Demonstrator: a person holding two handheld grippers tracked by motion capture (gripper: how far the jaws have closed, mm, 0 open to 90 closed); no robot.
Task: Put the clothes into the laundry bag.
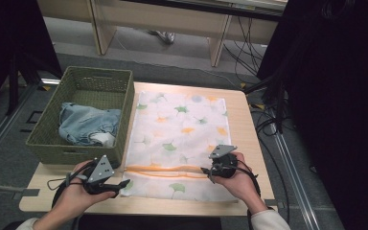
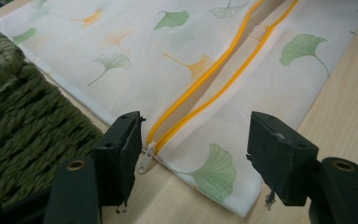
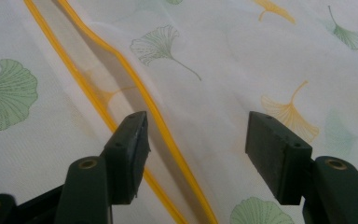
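a white mesh laundry bag (image 1: 179,139) printed with green and orange ginkgo leaves lies flat on the wooden table (image 1: 247,139), its long side running away from the person. across its near end runs an orange zipper (image 1: 165,170), and the two orange tracks stand apart along the stretch that the gripper views show, so the bag's mouth is open there. the small white zipper pull (image 2: 145,158) sits at the bag's left edge, close to the table.

the left gripper (image 1: 120,186) hovers at the bag's near left corner, its jaws apart — in the left gripper view the zipper pull lies just beside the inner face of one jaw, with the end of the zipper and a green leaf print between the two jaws, and neither pad presses on the fabric. the right gripper (image 1: 207,173) is held over the zipper line toward the bag's right side, jaws wide apart; in the right gripper view one orange track passes between them while the other runs under the jaw on that view's left — whether the tips touch the mesh cannot be told.

to the left of the bag, touching its long edge, stands a green woven basket (image 1: 52,143) holding crumpled blue denim clothing (image 1: 86,124).
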